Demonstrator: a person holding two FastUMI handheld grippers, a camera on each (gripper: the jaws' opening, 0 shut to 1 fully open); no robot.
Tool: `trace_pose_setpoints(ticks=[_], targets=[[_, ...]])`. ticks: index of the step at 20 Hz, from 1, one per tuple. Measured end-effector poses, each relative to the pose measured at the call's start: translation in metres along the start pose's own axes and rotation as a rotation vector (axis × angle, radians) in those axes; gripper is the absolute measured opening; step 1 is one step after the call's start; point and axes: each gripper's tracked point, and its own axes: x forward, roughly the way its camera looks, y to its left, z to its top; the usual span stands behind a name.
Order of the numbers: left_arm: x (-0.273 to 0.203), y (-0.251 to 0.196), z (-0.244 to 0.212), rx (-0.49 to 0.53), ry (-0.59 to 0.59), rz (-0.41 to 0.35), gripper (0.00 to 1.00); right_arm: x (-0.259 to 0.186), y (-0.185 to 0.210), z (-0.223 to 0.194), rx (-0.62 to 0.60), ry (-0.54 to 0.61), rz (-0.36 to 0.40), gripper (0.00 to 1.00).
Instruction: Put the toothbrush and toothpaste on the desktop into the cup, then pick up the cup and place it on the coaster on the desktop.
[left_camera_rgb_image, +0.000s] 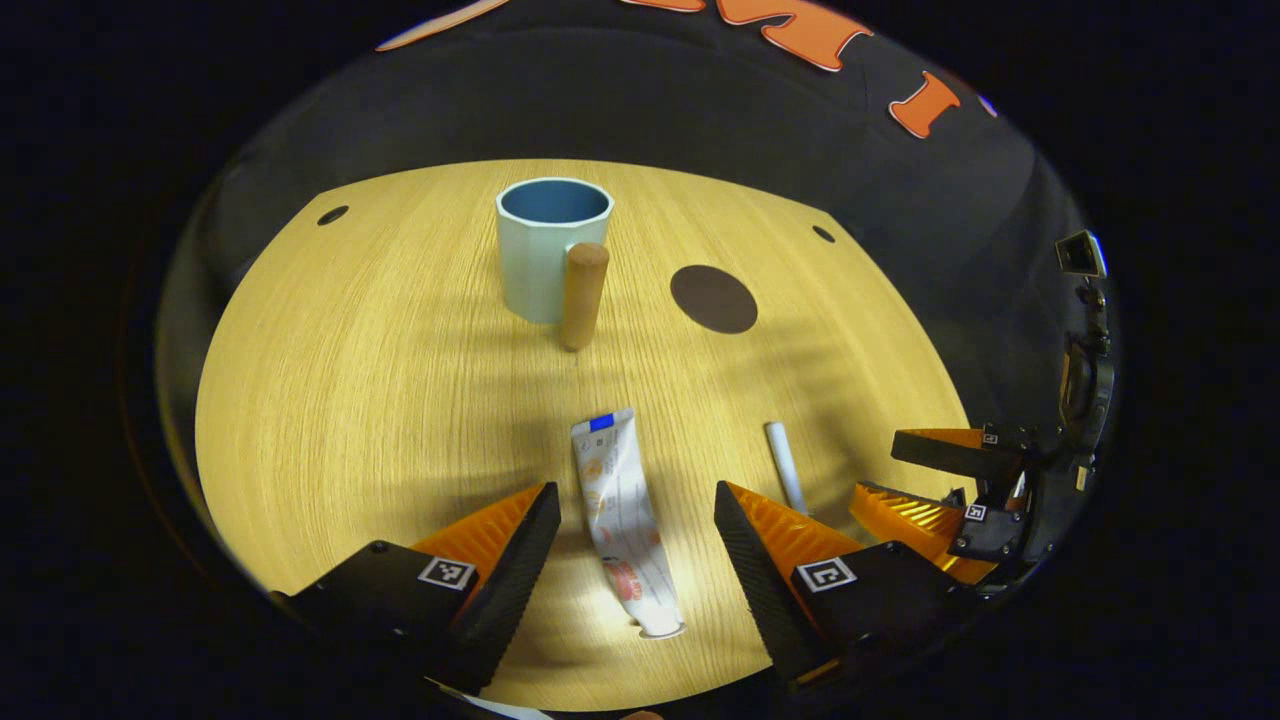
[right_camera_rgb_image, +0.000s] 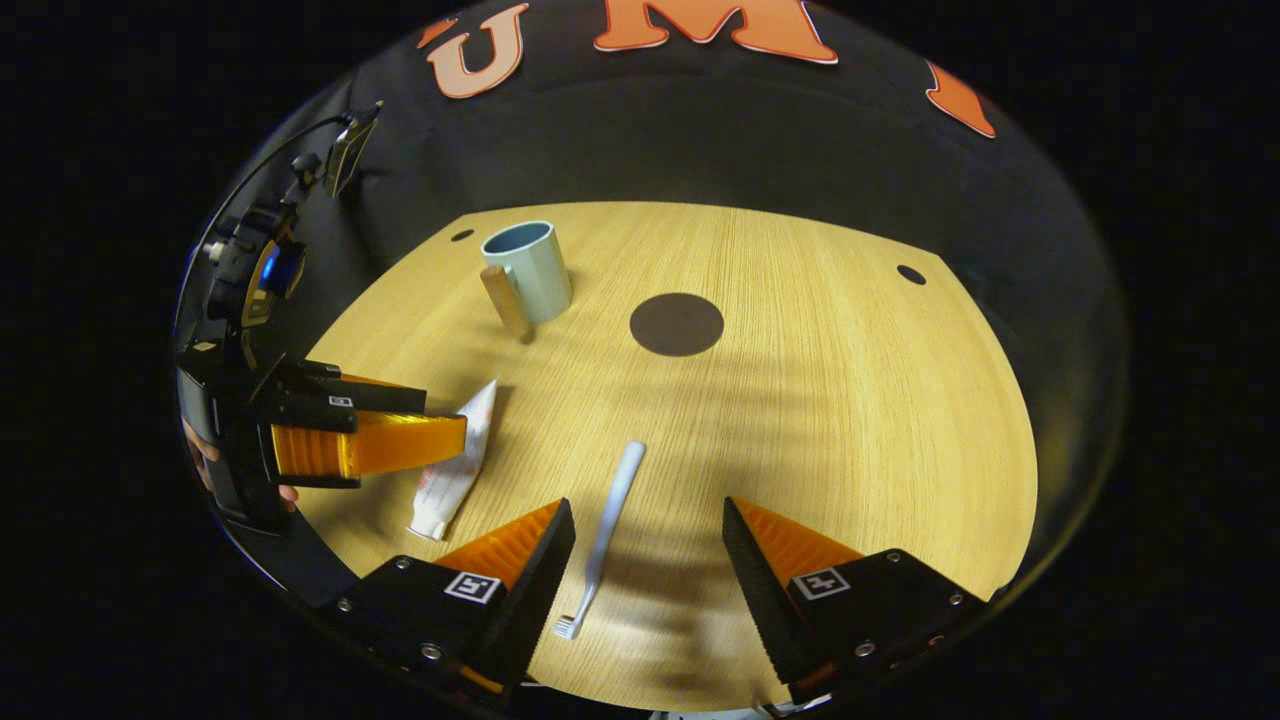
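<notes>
1. Hovering low over the pale wooden desktop, the left gripper has its two fingers spread wide and grips nothing; the white toothpaste tube with orange print and a blue band lies flat between them, touching neither.
2. The tube's long axis runs from 12 to 6 o'clock in the left gripper view, roughly along the fingers, its wide flat end at the near end by 6; a grasp across its width looks the likely next move.
3. The right gripper is likewise wide open and empty. The slim white toothbrush lies between its fingers, closer to the left one, bristles at 7 o'clock, handle tip towards 12.
4. So each gripper is nearest its own item: left for tube, right for brush.
5. The pale blue-green cup with a wooden peg handle stands upright at 12 o'clock, well apart; the round dark brown coaster lies at its 3 o'clock.
6. The tube's print is too small to read.
</notes>
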Motion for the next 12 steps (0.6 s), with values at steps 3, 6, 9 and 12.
trace_pose_setpoints(ticks=[3,6,9,12], targets=[[-0.003,0.002,0.008,0.024,0.049,0.025,1.00,0.009,0.001,-0.006,-0.025,0.041,-0.002,0.88],[-0.006,0.009,0.004,0.030,0.125,0.095,0.99,0.016,0.001,-0.011,-0.047,0.073,-0.012,0.86],[-0.001,0.010,0.005,0.002,0.143,0.097,0.76,0.032,0.009,-0.021,-0.060,0.113,-0.008,0.86],[0.003,0.007,0.002,-0.008,0.161,0.086,0.65,0.039,0.012,-0.024,-0.075,0.134,-0.009,0.84]])
